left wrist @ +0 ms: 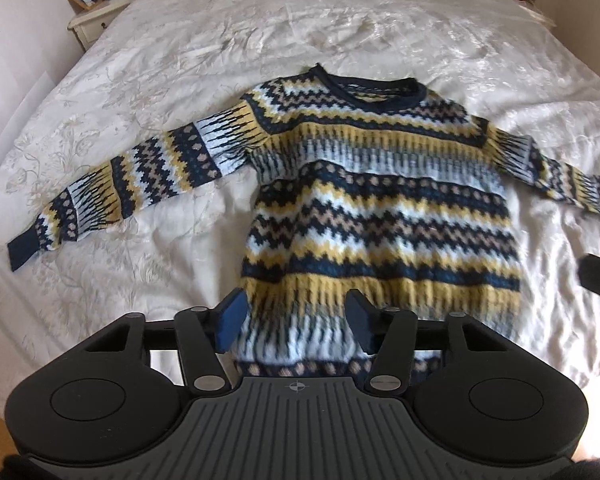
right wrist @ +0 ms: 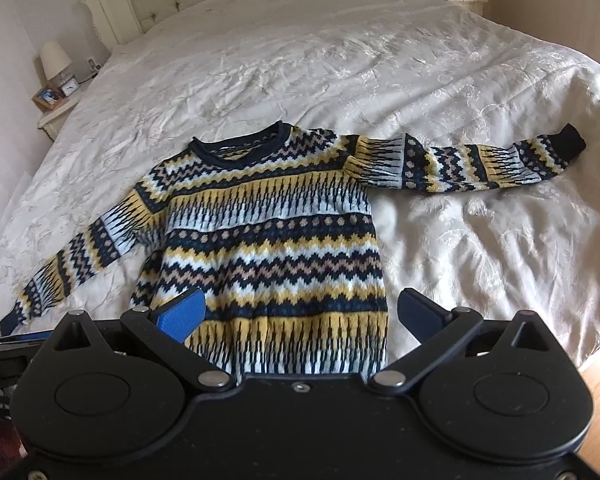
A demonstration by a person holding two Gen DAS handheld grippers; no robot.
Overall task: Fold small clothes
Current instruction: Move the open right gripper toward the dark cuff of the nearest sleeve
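1. Left gripper [left wrist: 296, 316]: jaws partly spread, nothing pinched, over the sweater's hem.
2. Right gripper [right wrist: 300, 316]: jaws spread wide, nothing pinched, over the hem's right corner.
3. Sweater [left wrist: 380, 200]: patterned knit, flat and face up on the bed [left wrist: 260, 32], neck away from the cameras, both sleeves out sideways.
4. Nightstand [left wrist: 96, 16] with lamp at the bed's far left.

Left wrist view looks steeply down from the foot edge of the bed [left wrist: 300, 40] toward its head edge, close over the hem of the sweater [left wrist: 380, 208]. Right wrist view [right wrist: 300, 308] takes the same direction from further right. Both share the sweater, the bedspread and the nightstand [left wrist: 96, 20] at the head's left corner.
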